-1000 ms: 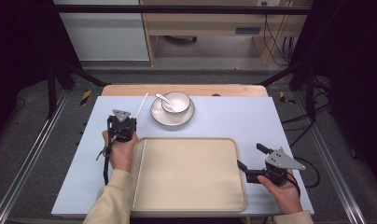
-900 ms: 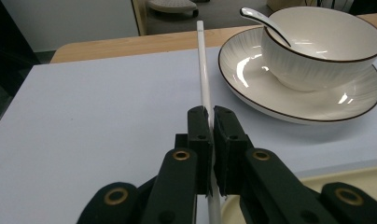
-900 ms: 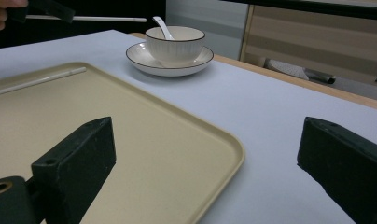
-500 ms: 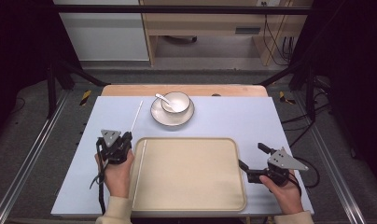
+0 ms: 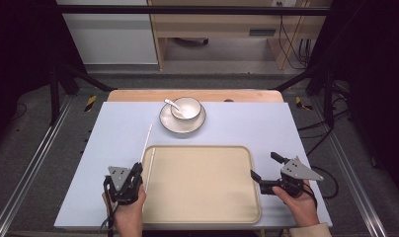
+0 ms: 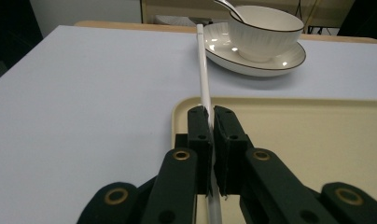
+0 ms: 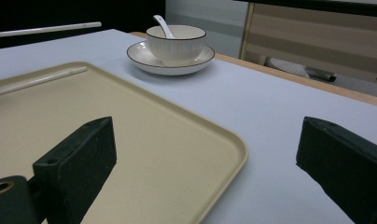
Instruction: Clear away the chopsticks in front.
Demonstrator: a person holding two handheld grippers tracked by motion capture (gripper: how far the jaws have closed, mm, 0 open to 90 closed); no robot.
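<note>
Your left hand-held gripper (image 5: pixel 137 174) is clenched on a thin white stick (image 5: pixel 148 155), its pads pinching the stick near its lower end. From that grip the stick runs straight ahead, over the near-left rim of the beige tray (image 5: pixel 202 182) and onward above the bench (image 5: pixel 118 128), pointing toward the plate (image 5: pixel 182 123) with its bowl (image 5: pixel 186 107) and spoon (image 5: pixel 171 104), which stand well ahead of the jaws. Your right hand-held gripper (image 5: pixel 266 170) is released, its jaws spread wide and holding nothing, just beside the tray's right rim.
</note>
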